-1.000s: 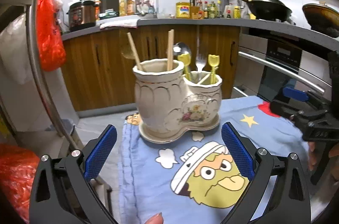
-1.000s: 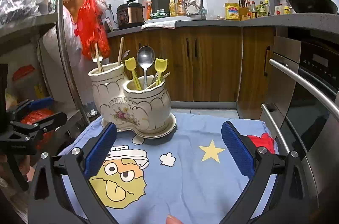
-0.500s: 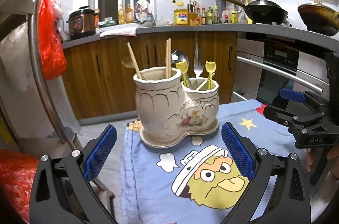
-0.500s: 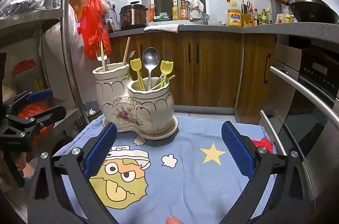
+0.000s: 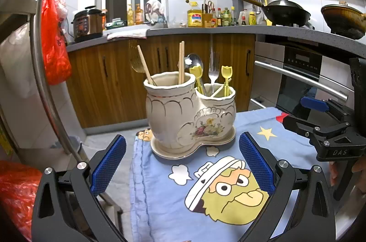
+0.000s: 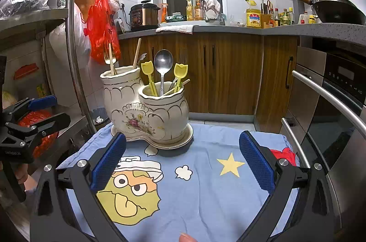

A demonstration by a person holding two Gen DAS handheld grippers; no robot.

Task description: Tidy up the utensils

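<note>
A cream ceramic double utensil holder (image 5: pixel 189 118) stands on a saucer on a blue cartoon cloth (image 5: pixel 205 191); it also shows in the right wrist view (image 6: pixel 146 114). Its taller pot holds chopsticks (image 5: pixel 181 62) and a gold fork (image 6: pixel 109 59). Its lower pot holds a steel spoon (image 6: pixel 163 63), a steel fork (image 5: pixel 213 69) and two yellow tulip picks (image 6: pixel 180 72). My left gripper (image 5: pixel 182 164) is open and empty, short of the holder. My right gripper (image 6: pixel 182 162) is open and empty, in front of the holder. Each gripper appears at the edge of the other's view.
A built-in oven with a steel handle (image 6: pixel 329 93) is close on the right. A metal rack post (image 6: pixel 73 40) and red bags (image 6: pixel 103 24) stand on the left. Wooden cabinets (image 6: pixel 228 72) and a cluttered counter lie behind.
Both grippers have drawn back and risen slightly from the holder. Both stay open and empty. The utensils have not moved.
</note>
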